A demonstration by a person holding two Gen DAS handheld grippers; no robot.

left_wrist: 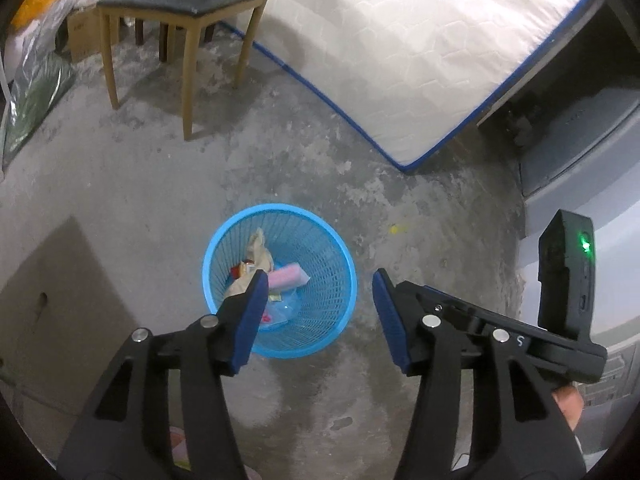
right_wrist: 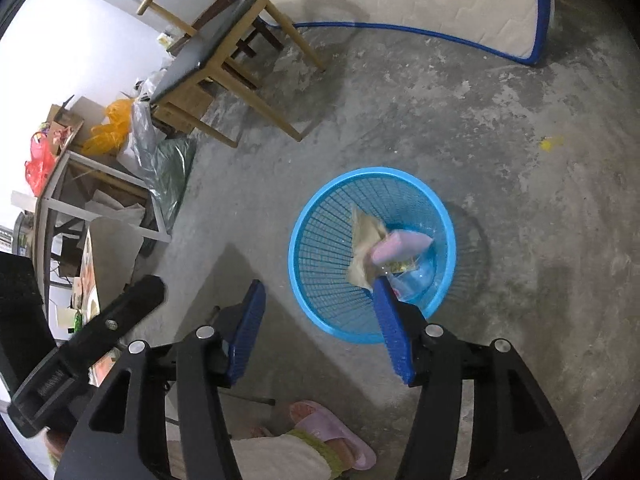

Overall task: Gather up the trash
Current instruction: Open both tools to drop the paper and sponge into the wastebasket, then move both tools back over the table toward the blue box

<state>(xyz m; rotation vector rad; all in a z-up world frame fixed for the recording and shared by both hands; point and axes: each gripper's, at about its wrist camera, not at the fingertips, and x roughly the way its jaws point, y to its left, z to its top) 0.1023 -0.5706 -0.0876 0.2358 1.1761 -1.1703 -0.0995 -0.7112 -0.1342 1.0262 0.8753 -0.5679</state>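
Both grippers, left gripper (left_wrist: 318, 312) and right gripper (right_wrist: 320, 320), gape wide and empty above the blue basket (left_wrist: 340, 248), trash (left_wrist: 286, 278) lying inside. Risk: dropping lower, a finger could catch the light rim and tip it.

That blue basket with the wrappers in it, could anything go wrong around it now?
Possibly. The blue basket looks light, and the right claw hangs open right by its rim, so a bump might tip it and spill the pink packet. A yellow scrap lies on the floor away from it and could be overlooked. The person's slipper is near, so a step might nudge the basket.
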